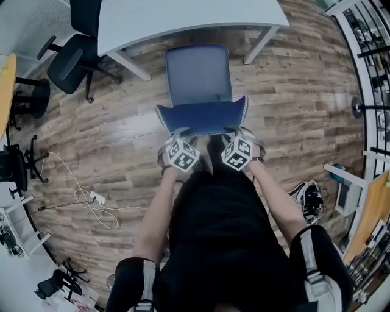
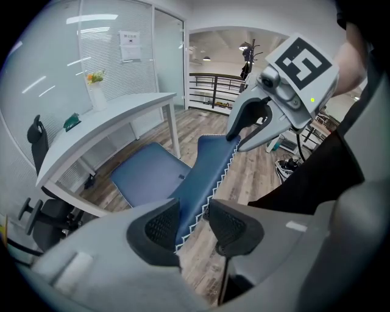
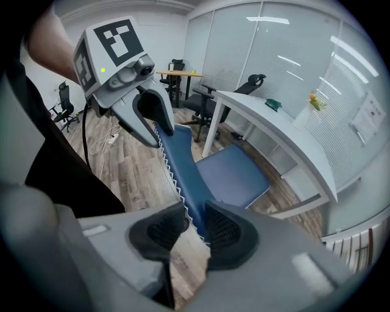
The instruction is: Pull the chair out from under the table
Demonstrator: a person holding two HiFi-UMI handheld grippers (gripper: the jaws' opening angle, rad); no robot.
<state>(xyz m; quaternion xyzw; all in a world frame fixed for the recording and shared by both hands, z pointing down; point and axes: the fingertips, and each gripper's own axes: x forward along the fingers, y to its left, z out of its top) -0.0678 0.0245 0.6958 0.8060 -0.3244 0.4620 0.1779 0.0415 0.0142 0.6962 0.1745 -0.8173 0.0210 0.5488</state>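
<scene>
At the near edge of a white table, a blue chair stands on wood floor, its backrest clamped by 2 tools: left gripper and right gripper, jaws pinching the top rim.

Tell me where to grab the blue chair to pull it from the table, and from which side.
Take the backrest by its top edge, from above and behind: it is a thin upright panel that fits between jaws, and the seat faces the table. The left hand-held gripper and right hand-held gripper look clamped there, near its corners.
</scene>
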